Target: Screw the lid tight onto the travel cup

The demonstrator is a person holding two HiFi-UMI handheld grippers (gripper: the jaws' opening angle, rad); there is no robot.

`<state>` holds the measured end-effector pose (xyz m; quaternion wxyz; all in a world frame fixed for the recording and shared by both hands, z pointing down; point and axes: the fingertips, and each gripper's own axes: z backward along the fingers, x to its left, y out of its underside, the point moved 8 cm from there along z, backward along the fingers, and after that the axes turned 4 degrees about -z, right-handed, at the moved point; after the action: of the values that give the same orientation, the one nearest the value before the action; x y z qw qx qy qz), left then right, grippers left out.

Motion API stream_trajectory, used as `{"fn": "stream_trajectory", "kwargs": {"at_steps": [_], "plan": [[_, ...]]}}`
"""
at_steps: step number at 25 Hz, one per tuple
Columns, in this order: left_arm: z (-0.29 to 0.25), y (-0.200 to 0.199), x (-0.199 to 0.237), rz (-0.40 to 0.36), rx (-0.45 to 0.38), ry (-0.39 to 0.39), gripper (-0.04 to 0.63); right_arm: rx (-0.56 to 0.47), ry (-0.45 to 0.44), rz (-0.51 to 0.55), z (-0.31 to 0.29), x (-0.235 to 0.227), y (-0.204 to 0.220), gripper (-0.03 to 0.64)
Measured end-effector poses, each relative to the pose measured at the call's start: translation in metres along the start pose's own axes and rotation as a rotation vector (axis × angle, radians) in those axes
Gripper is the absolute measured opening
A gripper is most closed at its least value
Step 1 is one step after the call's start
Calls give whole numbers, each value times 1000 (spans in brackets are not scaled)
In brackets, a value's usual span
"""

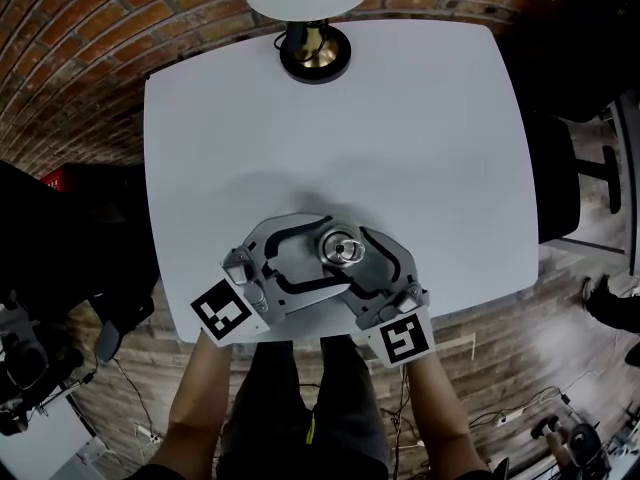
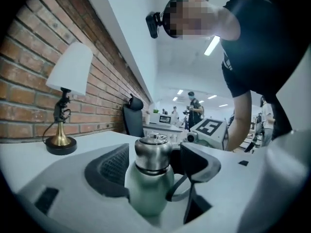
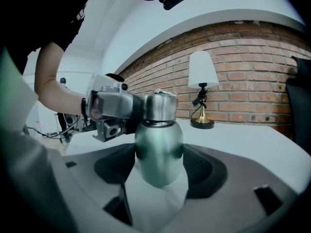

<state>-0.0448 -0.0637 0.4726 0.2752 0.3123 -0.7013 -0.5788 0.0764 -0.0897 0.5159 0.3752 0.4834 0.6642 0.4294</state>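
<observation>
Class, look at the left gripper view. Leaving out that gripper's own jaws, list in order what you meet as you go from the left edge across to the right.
table lamp → travel cup → marker cube → person's forearm

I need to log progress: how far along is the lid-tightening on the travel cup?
Done: the lid sits on the travel cup, upright on the white table. In hand: the right tool clamps the cup's body; the left tool brackets the lid with jaws apart, not pressing. Left: probably a grip and twist, since tightness cannot be judged by sight, then release.
</observation>
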Motion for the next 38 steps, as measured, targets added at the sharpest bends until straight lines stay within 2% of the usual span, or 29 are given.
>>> {"fn": "stream_trajectory", "kwargs": {"at_steps": [4, 8, 10, 13, 16, 18, 25, 33, 35, 38], "plan": [[-2, -7, -17, -20, 24, -247, 322, -32, 92, -35, 0, 5, 3, 314], [-12, -8, -20, -20, 11, -444, 322, -35, 119, -43, 0, 7, 4, 314], [-14, -8, -19, -29, 2, -497, 322, -42, 123, -51, -1, 8, 4, 314], [-17, -7, -17, -44, -1, -510, 322, -52, 125, -57, 0, 7, 4, 313], [-21, -8, -19, -82, -1, -464, 264, -48, 125, -53, 0, 7, 5, 314], [-19, -9, -18, -102, -4, -410, 264, -48, 125, -57, 0, 8, 5, 314], [-15, -11, -1, -139, -28, -88, 262, -54, 87, -53, 2, 5, 5, 313], [-8, -5, 11, -150, -52, 180, 261, -10, -20, -3, 4, -1, 2, 306], [-7, -5, 13, -129, -64, 200, 262, -11, -30, 3, 4, -1, 2, 302], [-10, -4, 13, -104, -73, 176, 262, 6, -20, 4, 5, -2, 4, 301]]}}
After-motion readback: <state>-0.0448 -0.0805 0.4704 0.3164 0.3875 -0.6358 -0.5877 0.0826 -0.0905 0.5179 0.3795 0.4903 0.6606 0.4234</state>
